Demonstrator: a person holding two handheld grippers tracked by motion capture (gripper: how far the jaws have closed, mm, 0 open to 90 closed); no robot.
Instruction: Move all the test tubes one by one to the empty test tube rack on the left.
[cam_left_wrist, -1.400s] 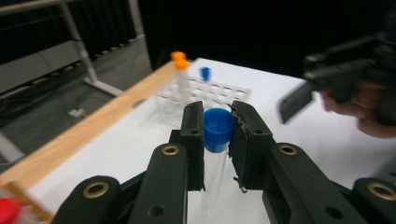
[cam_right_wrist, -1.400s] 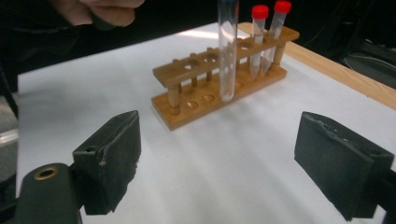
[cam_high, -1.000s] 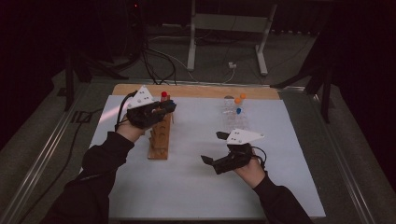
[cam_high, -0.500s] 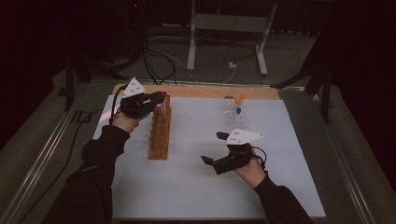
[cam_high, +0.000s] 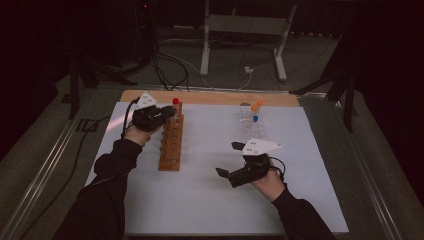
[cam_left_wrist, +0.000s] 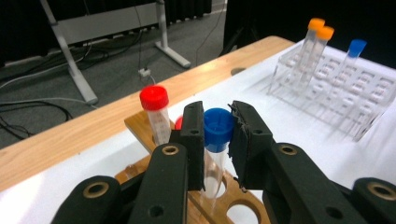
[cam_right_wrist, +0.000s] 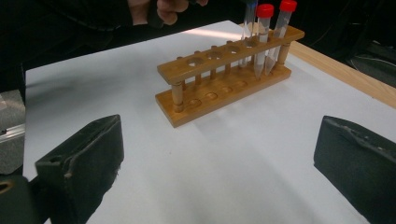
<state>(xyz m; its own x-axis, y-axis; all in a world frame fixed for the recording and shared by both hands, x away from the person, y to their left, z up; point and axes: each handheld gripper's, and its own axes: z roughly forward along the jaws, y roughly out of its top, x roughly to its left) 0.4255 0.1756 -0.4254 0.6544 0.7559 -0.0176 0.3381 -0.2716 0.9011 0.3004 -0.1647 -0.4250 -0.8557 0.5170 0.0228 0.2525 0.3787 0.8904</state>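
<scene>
A clear plastic tube with a ribbed blue screw cap (cam_left_wrist: 218, 128) stands upright, its lower end dipping into a round hole of the wooden rack (cam_left_wrist: 219, 205). The rack is smooth, light brown wood on turned posts. The left gripper (cam_left_wrist: 215, 140) clamps the tube just under the cap between matte black pads. Two red-capped tubes (cam_left_wrist: 155, 112) stand just beyond. The right gripper (cam_right_wrist: 219, 158) hangs wide open over the white sheet (cam_right_wrist: 261, 177), apparently touching nothing.

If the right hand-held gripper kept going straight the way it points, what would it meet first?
Probably the wooden rack: it lies ahead between the open jaws of the right hand-held gripper, with bare white table before it; depth is uncertain.
</scene>
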